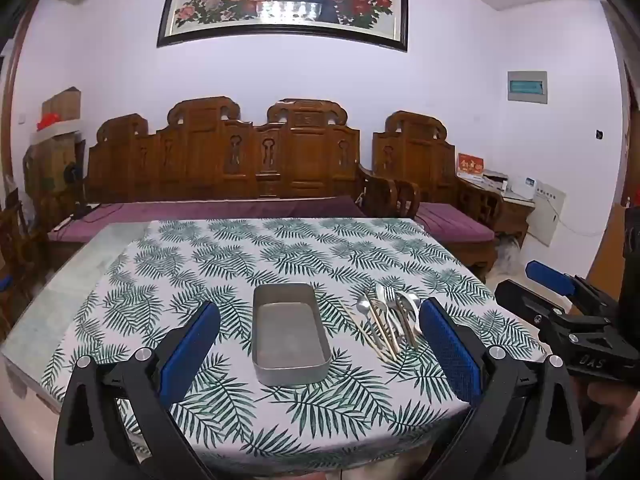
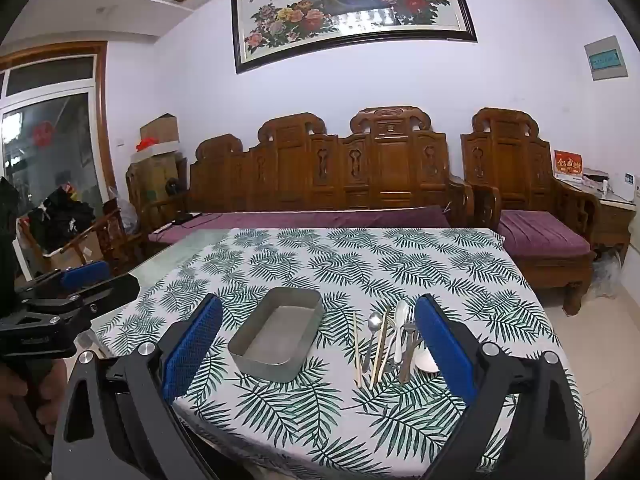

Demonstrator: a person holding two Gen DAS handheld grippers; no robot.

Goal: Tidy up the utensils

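Note:
An empty rectangular metal tray [image 1: 291, 332] [image 2: 276, 334] sits on the leaf-print tablecloth [image 1: 248, 256] [image 2: 360, 252]. To its right lies a loose pile of utensils [image 1: 390, 320] [image 2: 394, 344]. It holds wooden chopsticks [image 2: 357, 350], a metal spoon [image 2: 374, 330], a knife [image 2: 401, 326], a fork [image 2: 408, 344] and a pale spoon [image 2: 426, 362]. My left gripper [image 1: 320, 306] hovers open short of the tray, with nothing between its blue pads. My right gripper [image 2: 319, 304] is open too, in front of the tray and utensils, holding nothing.
A carved wooden sofa [image 1: 224, 160] with purple cushions and a matching armchair [image 2: 516, 176] stand beyond the far table edge. The tablecloth leaves a bare glass strip [image 1: 76, 280] at the left. Each gripper shows at the other view's edge: the right gripper [image 1: 532, 286], the left gripper [image 2: 100, 280].

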